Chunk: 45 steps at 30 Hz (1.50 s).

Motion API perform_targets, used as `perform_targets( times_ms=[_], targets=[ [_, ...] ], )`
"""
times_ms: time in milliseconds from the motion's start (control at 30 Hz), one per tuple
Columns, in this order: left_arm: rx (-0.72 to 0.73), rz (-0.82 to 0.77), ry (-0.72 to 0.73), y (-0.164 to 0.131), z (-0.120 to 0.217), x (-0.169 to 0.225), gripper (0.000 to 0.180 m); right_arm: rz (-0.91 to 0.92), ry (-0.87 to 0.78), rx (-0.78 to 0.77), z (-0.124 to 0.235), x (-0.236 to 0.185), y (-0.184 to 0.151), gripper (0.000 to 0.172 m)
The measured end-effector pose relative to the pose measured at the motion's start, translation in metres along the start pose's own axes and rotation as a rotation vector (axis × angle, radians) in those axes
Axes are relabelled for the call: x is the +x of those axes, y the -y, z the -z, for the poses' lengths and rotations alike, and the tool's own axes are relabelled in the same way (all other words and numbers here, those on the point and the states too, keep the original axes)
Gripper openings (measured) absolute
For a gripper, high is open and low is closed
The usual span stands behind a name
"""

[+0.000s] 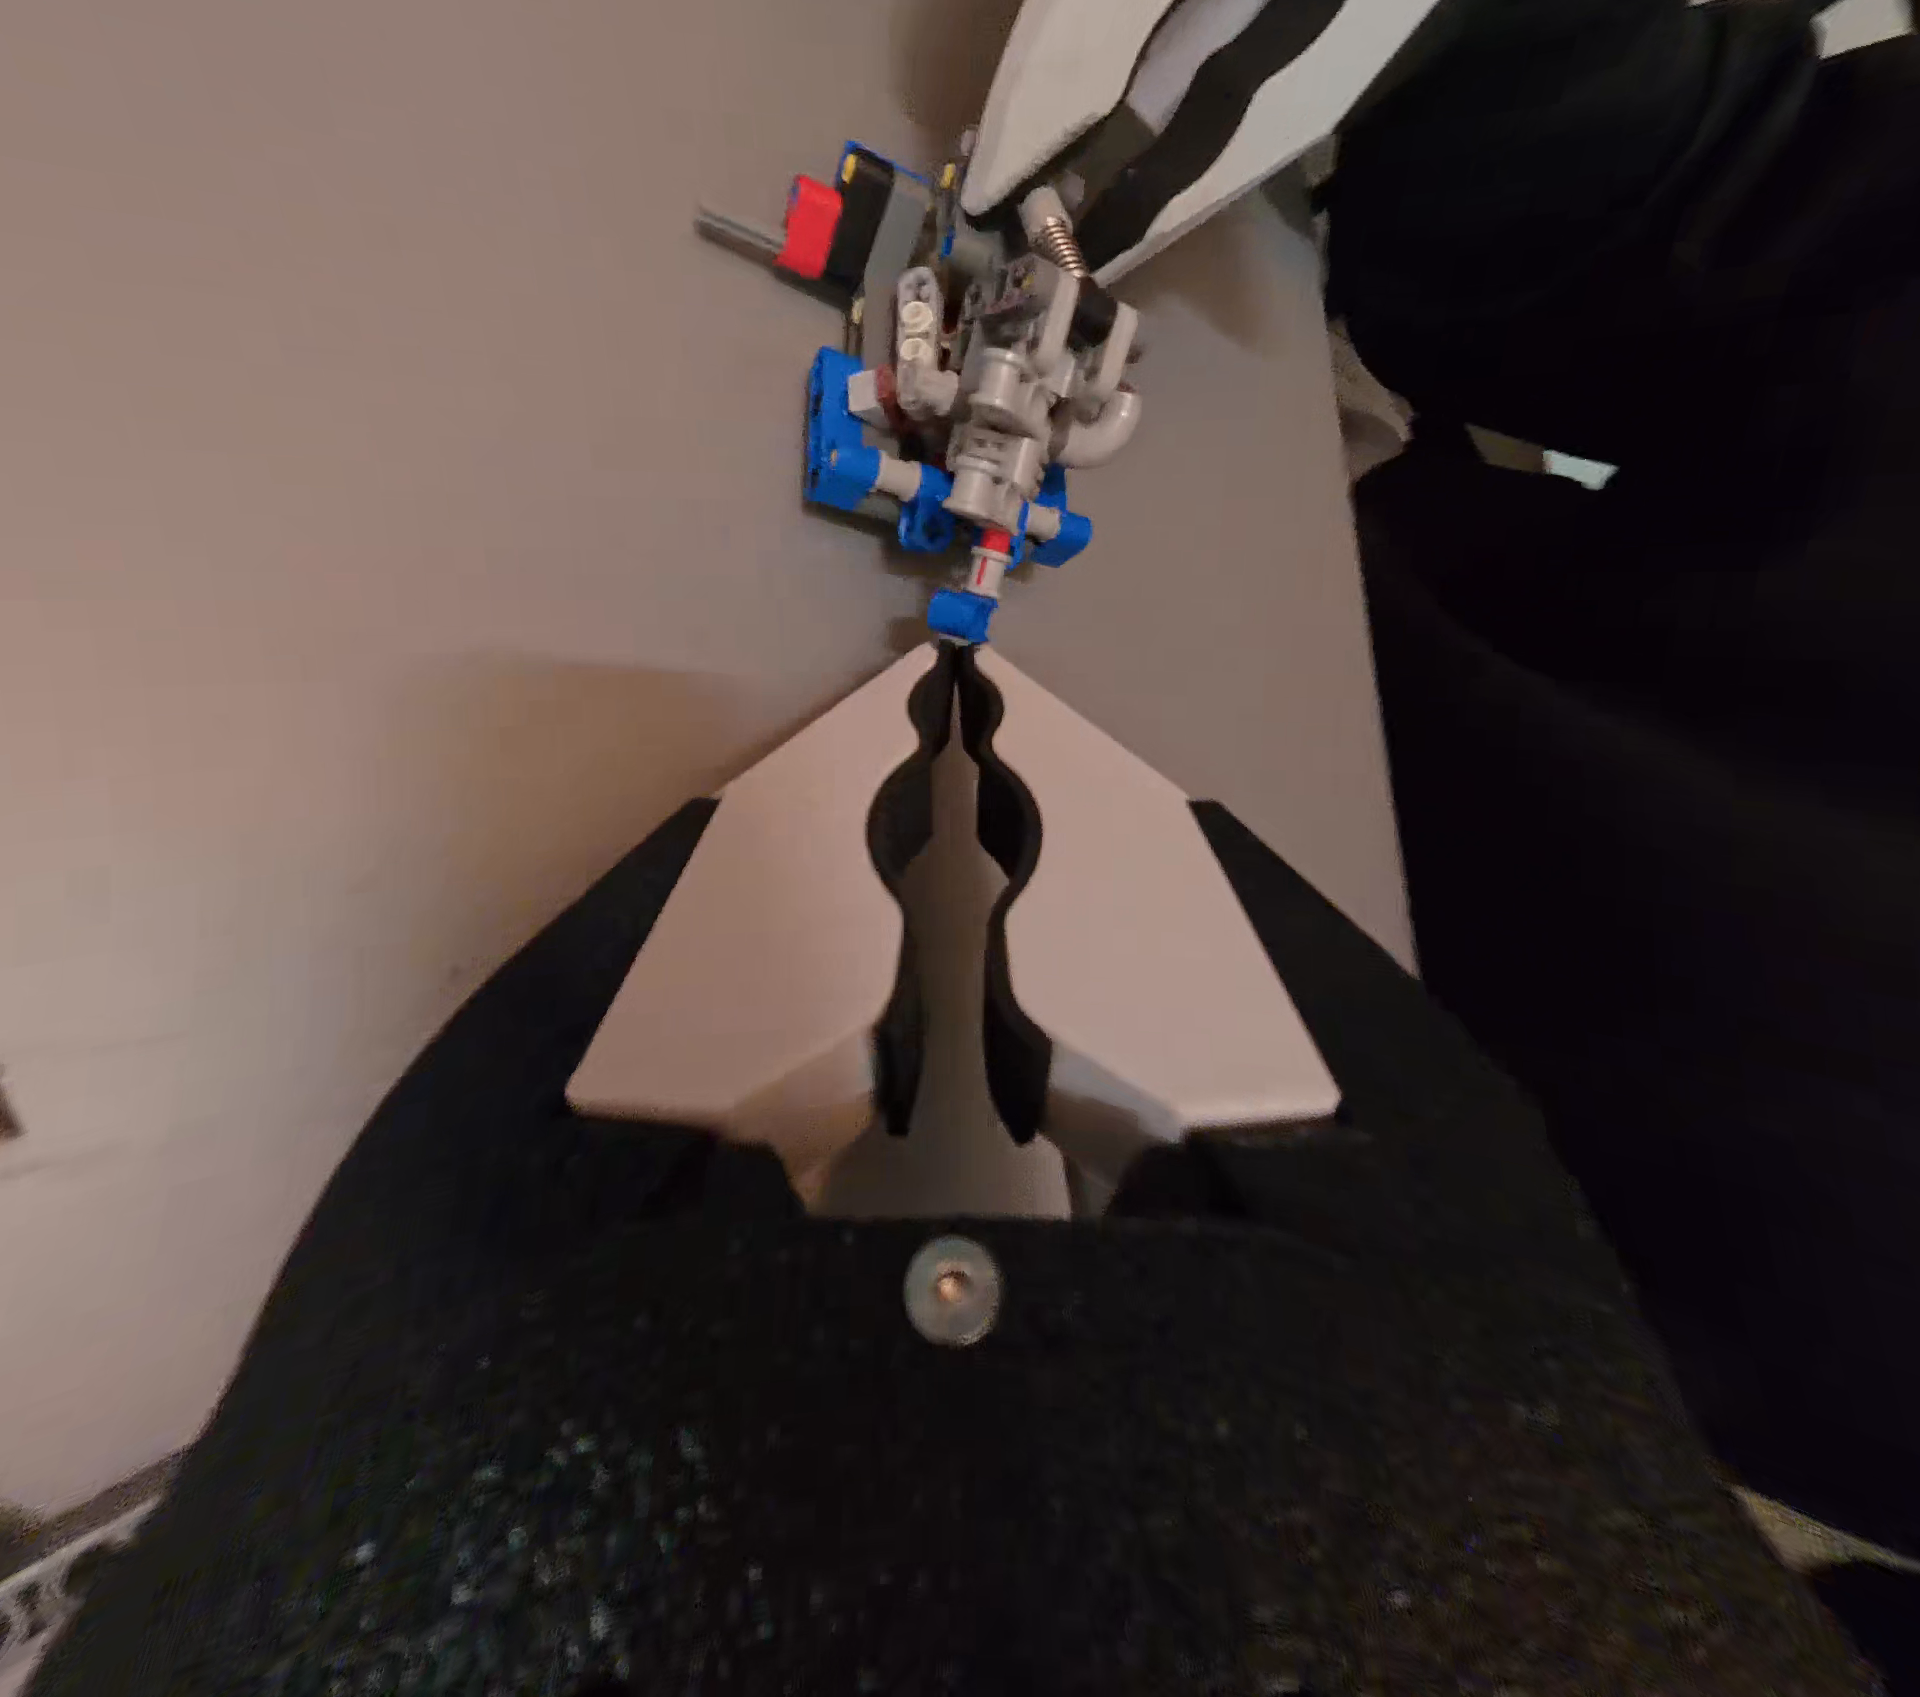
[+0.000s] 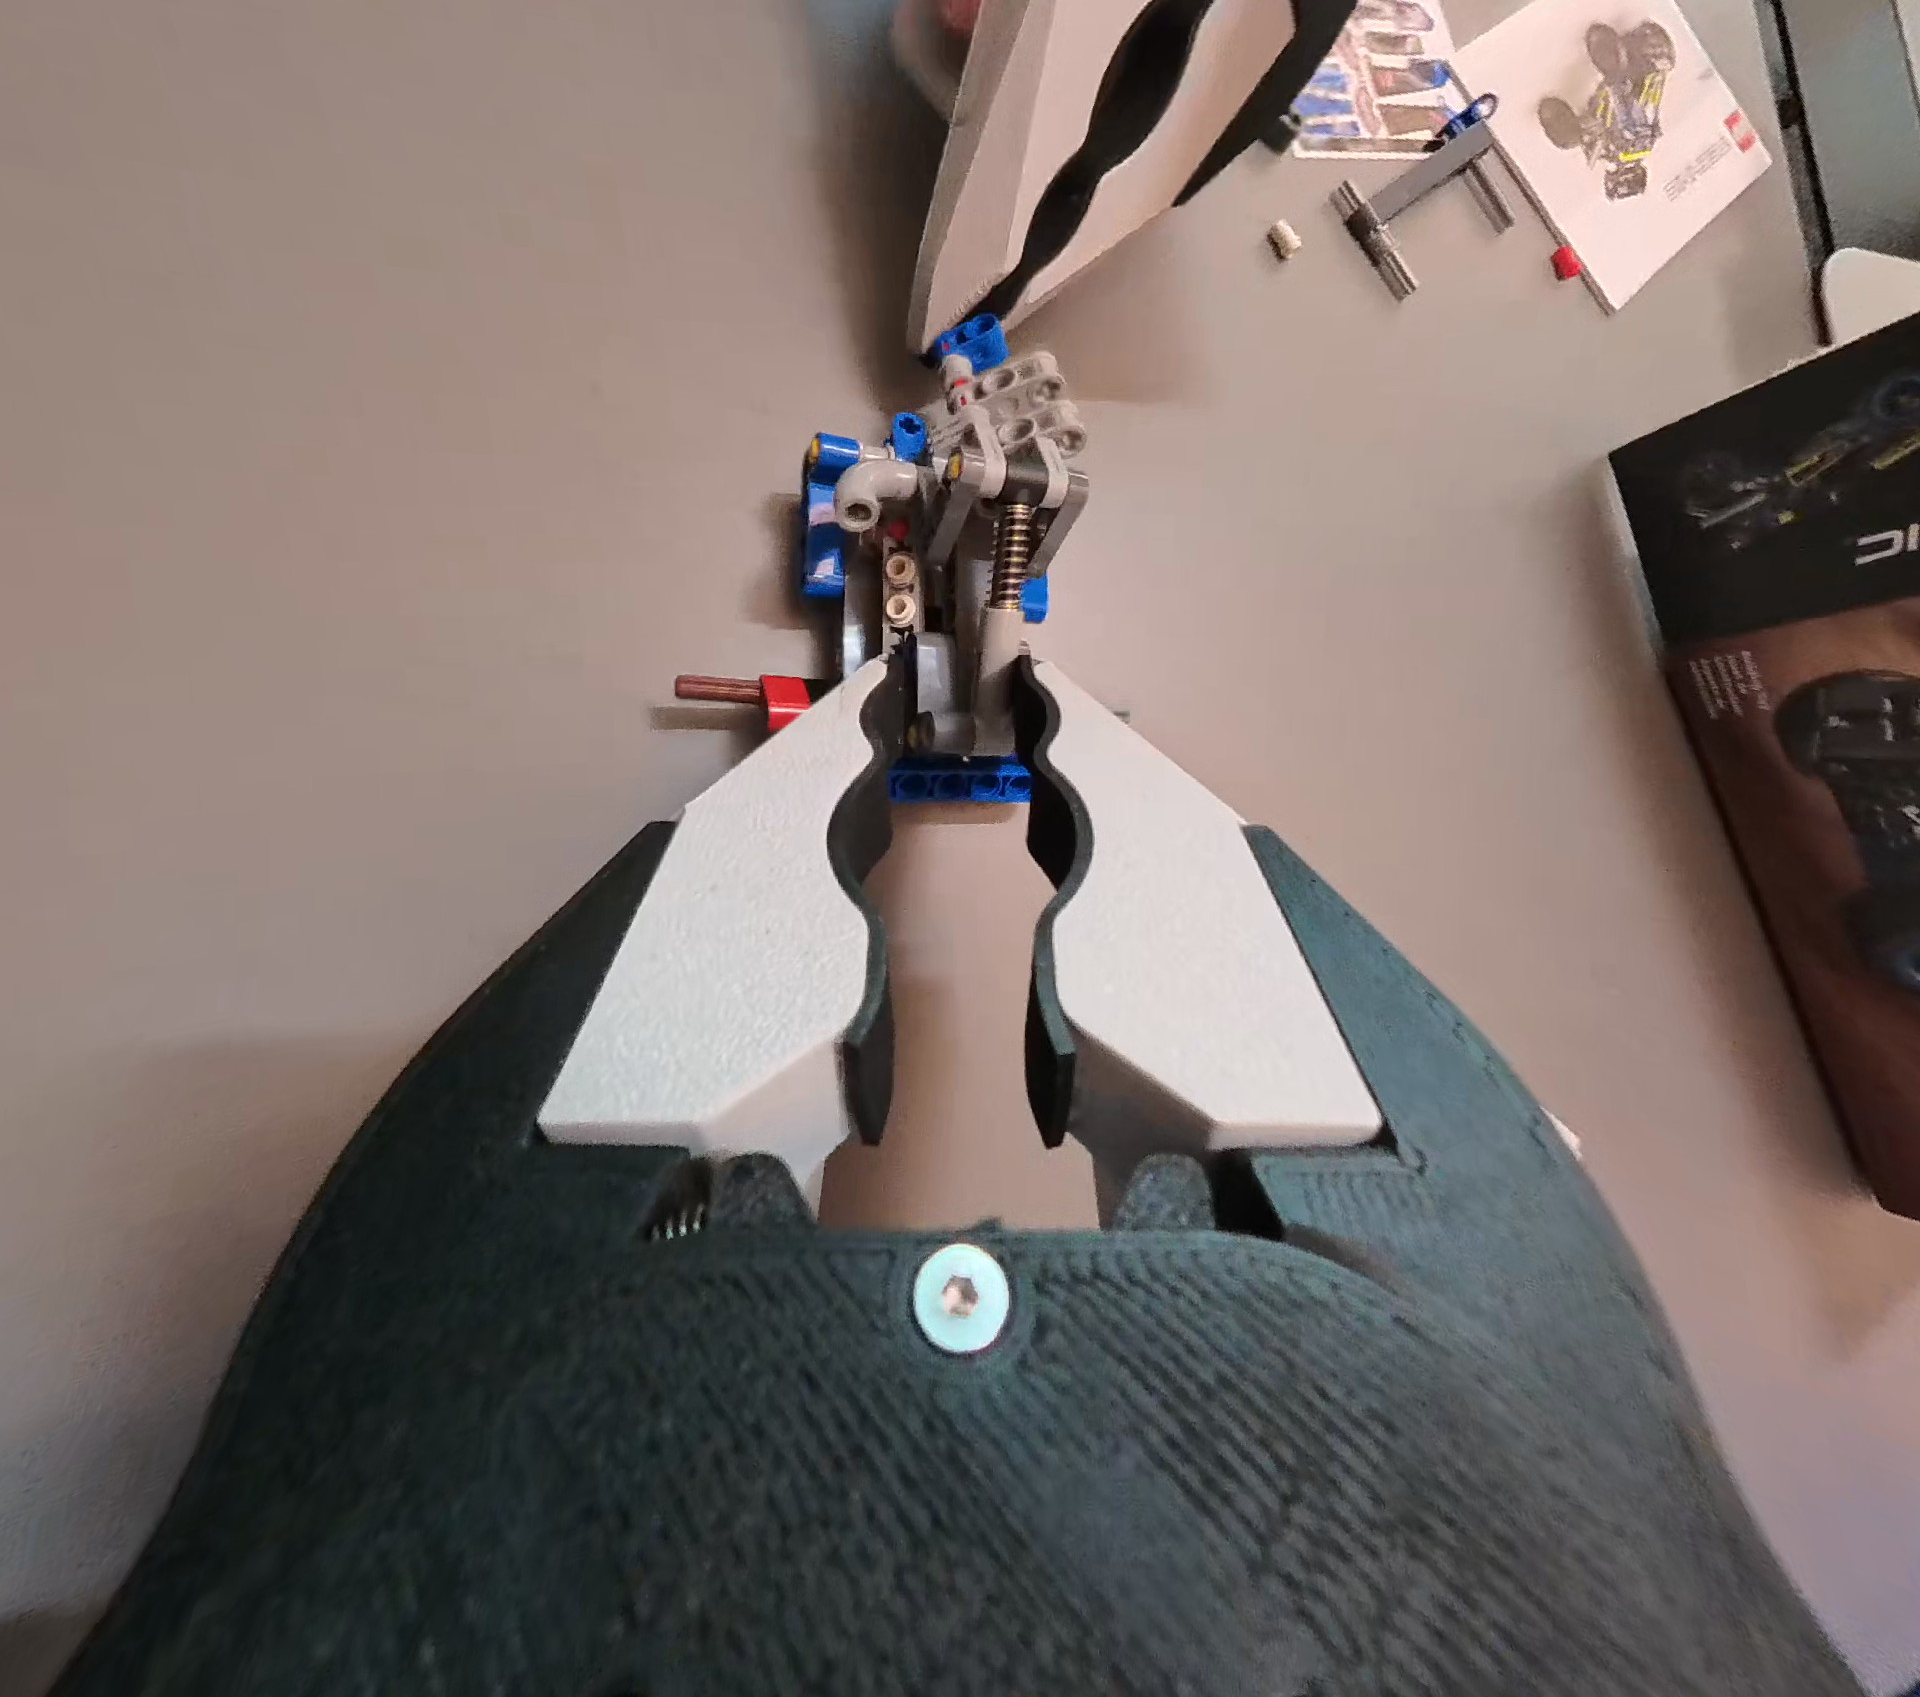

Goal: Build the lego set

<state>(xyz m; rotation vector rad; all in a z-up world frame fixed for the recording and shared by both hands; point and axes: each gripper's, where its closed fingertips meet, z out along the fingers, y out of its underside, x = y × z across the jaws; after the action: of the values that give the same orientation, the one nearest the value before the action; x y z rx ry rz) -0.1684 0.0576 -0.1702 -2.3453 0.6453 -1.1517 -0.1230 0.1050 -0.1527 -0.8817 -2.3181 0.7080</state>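
The right hand-held gripper [image 2: 951, 691] clamps the stiff, light brick assembly [image 2: 940, 556] by its grey frame — the left hand-held gripper [image 1: 951, 655], pinched closed, meets its fragile blue tip connector [image 1: 964, 613].

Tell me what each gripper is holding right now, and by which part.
The right gripper clamps the grey-and-blue plastic brick assembly by its grey end, above the blue beam. The left gripper is shut at the small blue connector on its tip; a true pinch cannot be told.

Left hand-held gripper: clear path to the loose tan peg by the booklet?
Probably yes: the left hand-held gripper is shut at the model's blue connector, and bare table lies between it and the peg.
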Motion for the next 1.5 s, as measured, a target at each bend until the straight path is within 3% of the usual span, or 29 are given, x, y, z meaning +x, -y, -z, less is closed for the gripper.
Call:
perform_targets(
  times_ms=[233,367,467,533,667,767,867,1000,1100,1300,1500],
  targets=[
    [0.038,-0.247,0.229,0.002,0.001,-0.007,0.006,0.028,-0.069,0.014,0.0,-0.002,0.0,0.018],
    [0.016,-0.228,0.294,-0.011,0.004,-0.008,0.011,0.072,-0.137,-0.01,0.003,0.001,-0.003,0.025],
    [0.101,-0.234,0.365,-0.002,0.023,-0.003,0.01,0.037,-0.206,-0.021,0.03,0.006,-0.012,0.032],
    [0.252,-0.273,0.45,0.029,0.047,0.014,0.006,-0.058,-0.312,-0.082,0.067,0.016,-0.036,0.03],
    [0.62,-0.568,0.717,0.111,0.106,0.08,0.0,-0.313,-0.565,-0.315,0.156,0.018,-0.139,0.04],
    [0.636,-0.582,0.81,0.136,0.103,0.058,0.0,-0.489,-0.559,-0.303,0.177,0.0,-0.184,0.049],
    [0.576,-0.604,0.693,0.163,0.057,0.065,0.0,-0.497,-0.52,-0.277,0.172,-0.01,-0.193,0.049],
    [0.368,-0.697,0.651,0.19,-0.018,0.066,0.009,-0.466,-0.478,-0.277,0.157,-0.015,-0.201,0.045],
    [0.2,-0.732,0.567,0.195,-0.077,0.067,0.016,-0.468,-0.429,-0.248,0.149,-0.019,-0.202,0.002],
    [-0.02,-0.761,0.55,0.206,-0.16,0.037,0.018,-0.423,-0.403,-0.21,0.147,-0.026,-0.198,0.0],
    [-0.16,-0.786,0.498,0.204,-0.202,0.02,0.016,-0.432,-0.373,-0.144,0.161,-0.037,-0.195,0.0]
  ],
)
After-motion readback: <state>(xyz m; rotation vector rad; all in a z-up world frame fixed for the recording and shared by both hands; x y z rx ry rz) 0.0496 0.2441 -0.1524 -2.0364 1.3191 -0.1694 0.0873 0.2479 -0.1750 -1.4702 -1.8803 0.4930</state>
